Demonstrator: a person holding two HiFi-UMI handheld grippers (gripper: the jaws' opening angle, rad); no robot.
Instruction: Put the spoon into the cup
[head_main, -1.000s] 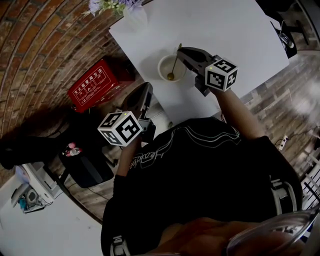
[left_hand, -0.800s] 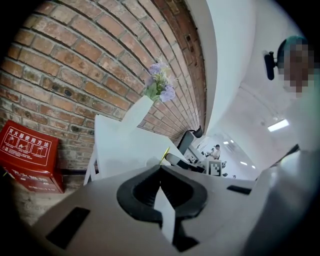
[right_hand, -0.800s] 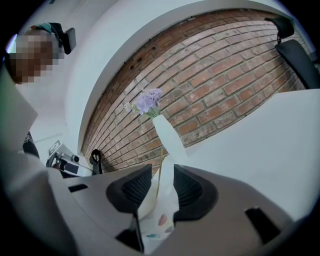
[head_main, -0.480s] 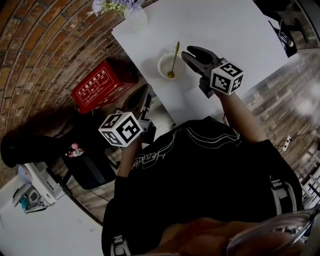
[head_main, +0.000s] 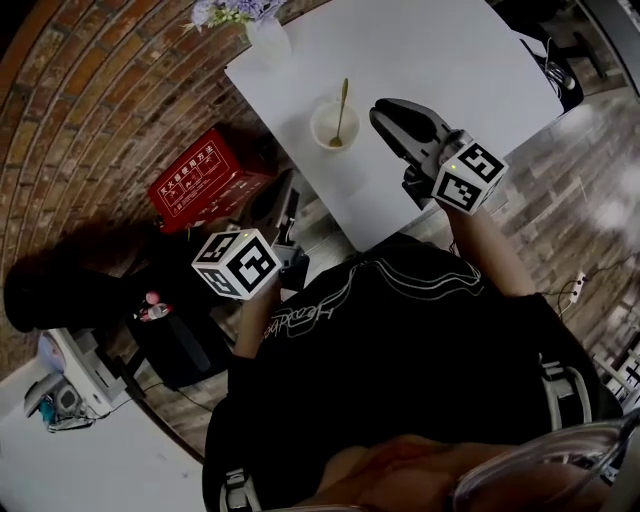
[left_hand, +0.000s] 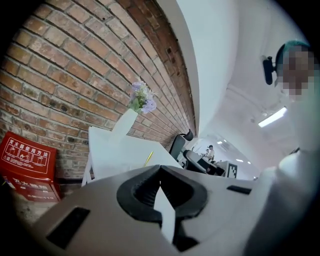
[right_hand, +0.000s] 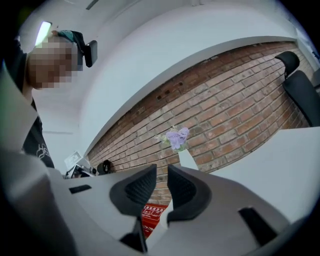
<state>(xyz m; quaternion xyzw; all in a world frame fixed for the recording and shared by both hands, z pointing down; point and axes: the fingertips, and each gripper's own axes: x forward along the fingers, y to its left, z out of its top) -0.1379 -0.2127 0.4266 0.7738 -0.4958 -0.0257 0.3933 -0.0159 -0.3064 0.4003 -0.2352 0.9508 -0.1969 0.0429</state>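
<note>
- Spoon (head_main: 342, 100) stands in the cup (head_main: 320, 131) on the white counter (head_main: 450, 50), bowl end down inside and gold handle leaning over the far rim
- Spoon's long axis: steep, tipped away from the person; in the head view it runs from the cup's middle up and a touch right, handle pointing at the far side of the counter
- Right gripper (head_main: 382, 108): jaws closing with a narrow gap between them and nothing in it; right gripper view shows only brick wall past the tips (right_hand: 162, 172)
- Cup lies to the left of the right jaws in the head view, near but apart; no contact with cup or spoon
- Left gripper (head_main: 285, 195): jaws pressed together at the tips, empty (left_hand: 160, 170); it hangs off the counter's near-left edge, well apart from the cup
- Right hand is the nearer one
- Judgement: placement looks done; any withdrawal should keep clear of the leaning handle
</note>
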